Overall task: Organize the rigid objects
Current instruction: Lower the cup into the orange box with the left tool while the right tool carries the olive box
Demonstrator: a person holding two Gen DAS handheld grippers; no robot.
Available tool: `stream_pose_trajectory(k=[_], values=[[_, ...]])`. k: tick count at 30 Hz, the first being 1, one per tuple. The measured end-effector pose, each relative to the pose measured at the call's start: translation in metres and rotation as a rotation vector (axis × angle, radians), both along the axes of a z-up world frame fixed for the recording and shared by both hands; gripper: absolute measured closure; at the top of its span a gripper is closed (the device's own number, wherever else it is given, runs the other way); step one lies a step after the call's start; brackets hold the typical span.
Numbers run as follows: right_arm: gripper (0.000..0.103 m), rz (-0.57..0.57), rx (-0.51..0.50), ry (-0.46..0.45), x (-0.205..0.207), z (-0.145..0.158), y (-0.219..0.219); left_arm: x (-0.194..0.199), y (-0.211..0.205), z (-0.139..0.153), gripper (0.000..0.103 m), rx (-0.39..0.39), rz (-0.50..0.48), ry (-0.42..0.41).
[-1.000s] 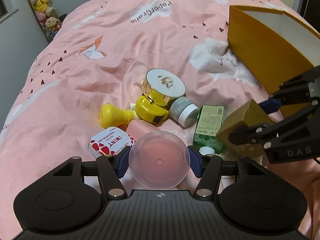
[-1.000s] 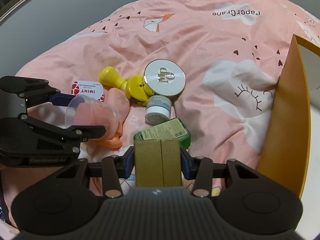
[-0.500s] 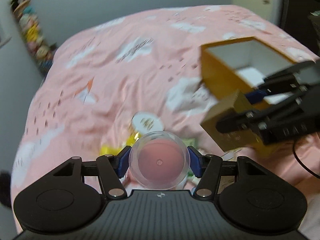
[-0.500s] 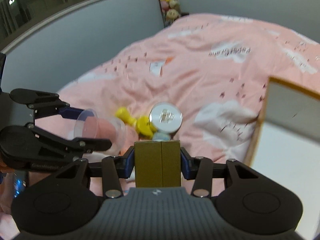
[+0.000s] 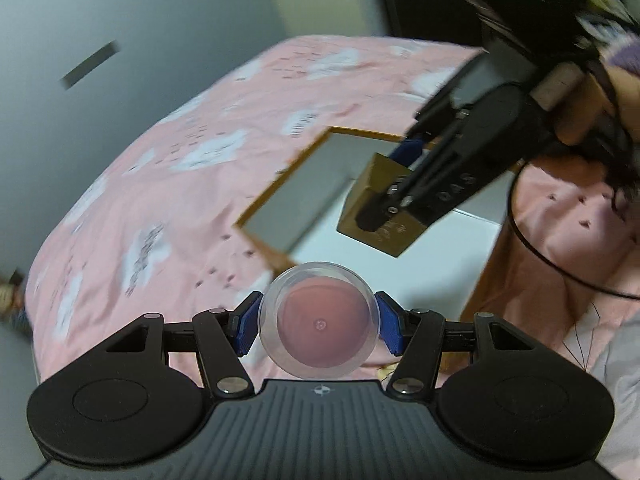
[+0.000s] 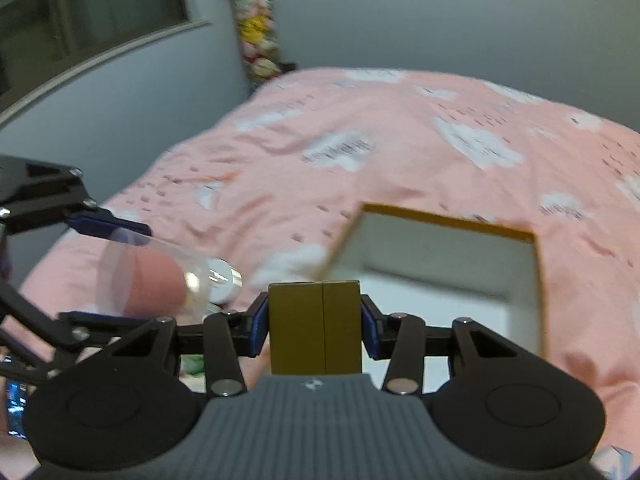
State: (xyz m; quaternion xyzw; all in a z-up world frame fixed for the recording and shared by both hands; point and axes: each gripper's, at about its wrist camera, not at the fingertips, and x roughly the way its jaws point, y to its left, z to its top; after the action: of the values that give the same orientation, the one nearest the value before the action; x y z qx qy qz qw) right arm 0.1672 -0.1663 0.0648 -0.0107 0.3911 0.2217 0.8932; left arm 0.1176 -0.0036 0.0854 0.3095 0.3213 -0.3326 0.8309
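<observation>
A: Holding firm on both sides, you are. Your left hand-held gripper (image 5: 318, 322) has its blue pads (image 5: 247, 326) pressed on either side of a clear round container (image 5: 319, 320) with a pink inside, jaws about mid-way apart to fit it.

B: And the right one?

A: Your right hand-held gripper (image 6: 315, 326) is closed narrower on a small gold-brown carton (image 6: 315, 326), pads flat against its two side faces. In the left wrist view the same carton (image 5: 390, 220) shows at about 1 o'clock from the clear container, up in the air with the open box below it.

B: Where does the open box sit?

A: The yellow-edged box (image 6: 448, 220) lies on the bed's pink quilt (image 6: 400, 152), open side up, pale inside. From your right camera it sits at 1 o'clock past the carton. From your left camera the box (image 5: 280, 178) is at 12 o'clock beyond the container, its near corner just past the container's rim.

B: Anything else in sight?

A: In the right view the container (image 6: 156, 278) hangs at 9 o'clock from the carton, and something shiny and round (image 6: 224, 280) shows just behind it, too blurred to name. Plush toys (image 6: 256, 40) are stacked against the far wall at 11 o'clock.
</observation>
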Motion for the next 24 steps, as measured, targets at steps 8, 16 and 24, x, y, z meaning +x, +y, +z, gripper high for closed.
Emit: stream_pose_trajectory(k=[8, 16, 24], values=[[0.058, -0.065, -0.035, 0.131, 0.014, -0.040, -0.031, 0.035, -0.055, -0.038, 0.035, 0.092, -0.134, 0.147], [0.058, -0.109, -0.013, 0.199, 0.027, -0.065, -0.049, 0.077, -0.082, -0.057, 0.035, 0.067, -0.131, 0.285], [0.058, -0.122, 0.006, 0.236, 0.032, -0.076, -0.060, 0.093, -0.088, -0.080, 0.035, 0.051, -0.084, 0.317]])
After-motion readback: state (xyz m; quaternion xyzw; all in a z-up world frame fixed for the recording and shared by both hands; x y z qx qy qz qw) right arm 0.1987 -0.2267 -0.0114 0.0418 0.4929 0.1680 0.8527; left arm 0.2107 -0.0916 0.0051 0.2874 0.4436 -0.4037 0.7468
